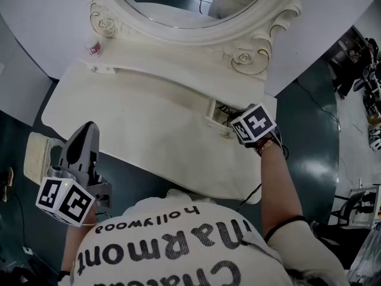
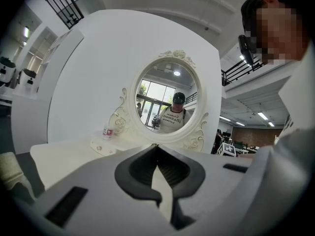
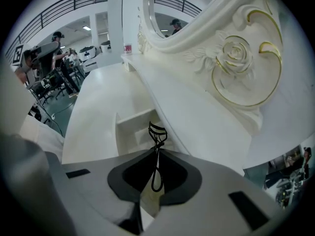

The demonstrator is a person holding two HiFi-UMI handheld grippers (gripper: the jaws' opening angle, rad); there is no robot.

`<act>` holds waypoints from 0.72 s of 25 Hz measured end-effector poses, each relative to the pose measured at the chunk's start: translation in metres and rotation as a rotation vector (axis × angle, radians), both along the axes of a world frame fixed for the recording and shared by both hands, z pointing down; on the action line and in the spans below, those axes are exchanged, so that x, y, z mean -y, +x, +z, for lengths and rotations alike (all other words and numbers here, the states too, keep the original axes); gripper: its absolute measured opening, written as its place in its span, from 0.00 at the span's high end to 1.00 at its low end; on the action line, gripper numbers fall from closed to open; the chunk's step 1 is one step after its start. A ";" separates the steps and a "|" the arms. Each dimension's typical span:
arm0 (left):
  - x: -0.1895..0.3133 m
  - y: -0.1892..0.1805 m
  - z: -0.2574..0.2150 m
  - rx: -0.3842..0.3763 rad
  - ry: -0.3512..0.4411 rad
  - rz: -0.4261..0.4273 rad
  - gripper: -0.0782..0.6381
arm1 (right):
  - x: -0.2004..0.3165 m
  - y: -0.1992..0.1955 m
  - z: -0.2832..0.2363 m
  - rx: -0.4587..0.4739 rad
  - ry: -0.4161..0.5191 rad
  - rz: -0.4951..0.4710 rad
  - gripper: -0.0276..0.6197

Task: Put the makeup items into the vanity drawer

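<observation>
In the right gripper view, my right gripper [image 3: 156,151] is shut on a black eyelash curler [image 3: 157,135], whose curved head sticks out past the fingertips. It hangs just over the small open drawer [image 3: 132,128] of the white vanity. In the head view this gripper [image 1: 234,119] sits at the drawer [image 1: 213,115] on the vanity's right side, under the mirror frame. My left gripper [image 1: 87,133] is held off the vanity's front left edge, shut and holding nothing; in its own view the left gripper [image 2: 157,147] faces the mirror.
An oval mirror [image 1: 196,5] with a carved frame stands at the back of the vanity top [image 1: 137,118]. A small red-labelled bottle [image 1: 93,48] stands at the back left, near a knob [image 1: 94,68]. A cream padded item [image 1: 37,151] lies left of the vanity.
</observation>
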State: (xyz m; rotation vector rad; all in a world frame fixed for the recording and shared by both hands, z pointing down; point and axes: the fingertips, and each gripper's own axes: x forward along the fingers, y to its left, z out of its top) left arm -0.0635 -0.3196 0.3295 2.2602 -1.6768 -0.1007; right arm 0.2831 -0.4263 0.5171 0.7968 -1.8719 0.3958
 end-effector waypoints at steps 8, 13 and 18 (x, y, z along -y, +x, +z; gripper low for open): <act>-0.008 -0.007 -0.002 -0.001 0.003 -0.023 0.88 | 0.001 0.002 -0.001 -0.039 0.014 0.005 0.89; -0.012 -0.013 -0.003 -0.003 0.005 -0.037 0.88 | 0.000 0.001 -0.001 -0.048 0.018 0.006 0.88; -0.014 -0.012 -0.004 -0.004 0.007 -0.027 0.88 | 0.000 -0.002 -0.004 -0.044 0.024 0.009 0.87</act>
